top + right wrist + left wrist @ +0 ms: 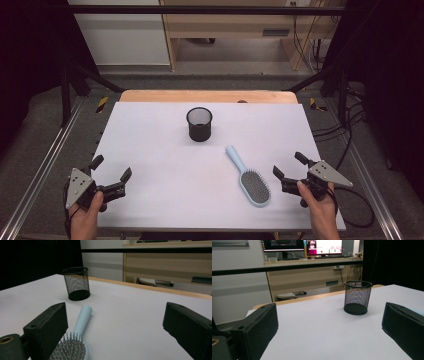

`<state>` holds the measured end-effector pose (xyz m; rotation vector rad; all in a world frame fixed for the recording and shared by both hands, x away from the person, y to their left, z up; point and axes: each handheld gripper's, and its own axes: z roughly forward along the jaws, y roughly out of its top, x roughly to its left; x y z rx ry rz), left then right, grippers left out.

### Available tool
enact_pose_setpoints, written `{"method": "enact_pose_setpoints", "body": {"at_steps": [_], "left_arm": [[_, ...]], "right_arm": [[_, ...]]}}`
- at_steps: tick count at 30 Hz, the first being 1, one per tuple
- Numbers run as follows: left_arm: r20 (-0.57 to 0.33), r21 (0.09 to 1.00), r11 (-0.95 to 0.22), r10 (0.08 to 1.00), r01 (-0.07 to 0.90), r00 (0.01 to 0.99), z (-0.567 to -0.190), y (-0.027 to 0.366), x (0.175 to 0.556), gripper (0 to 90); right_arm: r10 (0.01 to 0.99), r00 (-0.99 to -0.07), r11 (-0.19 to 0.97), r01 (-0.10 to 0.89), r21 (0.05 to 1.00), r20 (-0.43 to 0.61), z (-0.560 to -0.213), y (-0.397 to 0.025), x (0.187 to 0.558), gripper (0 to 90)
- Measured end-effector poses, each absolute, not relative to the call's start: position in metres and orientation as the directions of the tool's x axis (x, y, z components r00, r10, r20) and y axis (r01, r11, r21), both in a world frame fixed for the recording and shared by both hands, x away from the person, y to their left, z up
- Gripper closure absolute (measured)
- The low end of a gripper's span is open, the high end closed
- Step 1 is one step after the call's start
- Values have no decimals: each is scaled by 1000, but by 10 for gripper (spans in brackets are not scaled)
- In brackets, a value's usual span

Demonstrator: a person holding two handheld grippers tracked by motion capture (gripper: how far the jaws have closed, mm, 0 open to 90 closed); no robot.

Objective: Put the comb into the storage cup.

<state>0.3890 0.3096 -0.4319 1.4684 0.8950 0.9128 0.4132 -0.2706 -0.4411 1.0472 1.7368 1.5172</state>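
A black mesh cup (pixel 199 124) stands upright at the middle back of the white table (pixel 150 130); it also appears in the left gripper view (pixel 357 297) and the right gripper view (pixel 76 283). A light blue hairbrush (pixel 248 177) lies bristles up right of centre, handle pointing toward the cup, and its handle and bristles (pixel 76 336) lie close before the right jaws. My left gripper (pixel 111 168) rests open at the front left, empty. My right gripper (pixel 289 164) is open at the front right, just right of the brush head, touching nothing.
The table's wooden back edge (pixel 207 96) borders a floor gap before a wooden desk (pixel 235 25). Metal rails (pixel 40 170) run along both sides, with cables (pixel 350 125) on the right floor. Monitors (pixel 302 245) stand on the far desk.
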Motion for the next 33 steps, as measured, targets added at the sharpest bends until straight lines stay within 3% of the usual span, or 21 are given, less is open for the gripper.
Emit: {"method": "enact_pose_setpoints", "body": {"at_steps": [20,30,33], "left_arm": [[53,993,-91,906,69,419,-438,307,388,8],[58,991,-101,909,83,414,-440,304,391,8],[61,990,-108,910,92,409,-442,303,393,11]], "right_arm": [[880,-466,63,307,950,92,-444,-245,417,79],[870,-485,114,376,919,90,-439,-219,443,98],[869,-493,163,373,913,46,-434,-213,454,98]]}}
